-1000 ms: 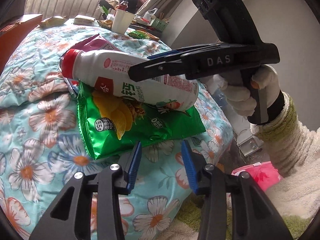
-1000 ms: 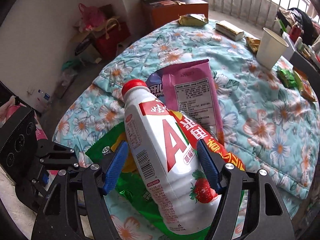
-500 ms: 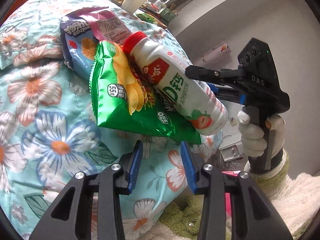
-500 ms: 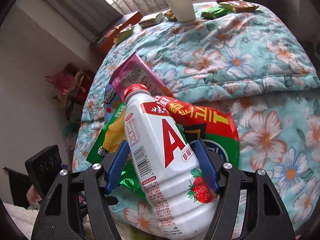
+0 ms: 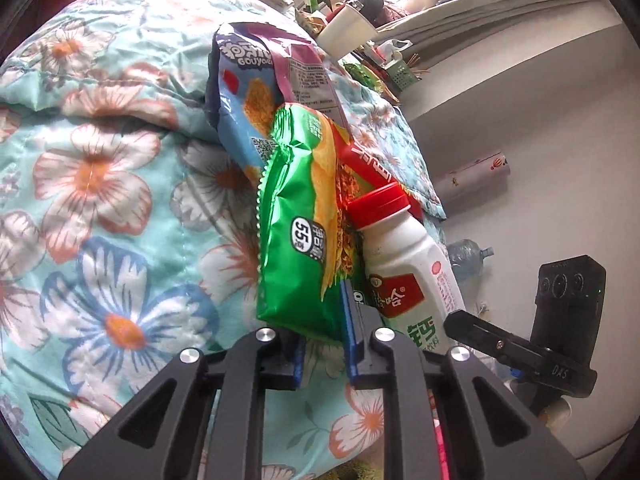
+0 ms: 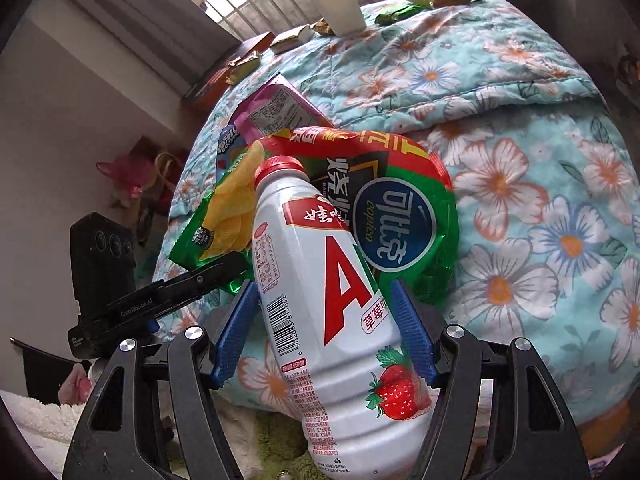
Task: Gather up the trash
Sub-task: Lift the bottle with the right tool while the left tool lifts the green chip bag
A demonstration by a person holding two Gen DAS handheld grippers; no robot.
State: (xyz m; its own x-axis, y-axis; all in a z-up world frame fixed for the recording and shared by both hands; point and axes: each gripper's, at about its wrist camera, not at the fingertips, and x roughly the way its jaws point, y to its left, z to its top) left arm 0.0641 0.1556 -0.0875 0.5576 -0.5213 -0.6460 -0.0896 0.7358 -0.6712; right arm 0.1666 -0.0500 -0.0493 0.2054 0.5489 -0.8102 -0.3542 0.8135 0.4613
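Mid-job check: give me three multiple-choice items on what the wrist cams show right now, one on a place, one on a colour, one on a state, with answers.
1. Where does the paper cup stand?
A. on the floral quilt
B. on the floor
C. in the right gripper

2. What colour is the bottle cap?
A. blue
B. red
C. white

3. What is the left gripper doing?
A. hanging open over the quilt
B. clamping the bottle
C. pinching the green bag

Answers: 1 A, the cup sits upright on the quilt's far side. 2 B, the cap shows red in both views. 3 C, the bag's lower edge runs between its blue pads.
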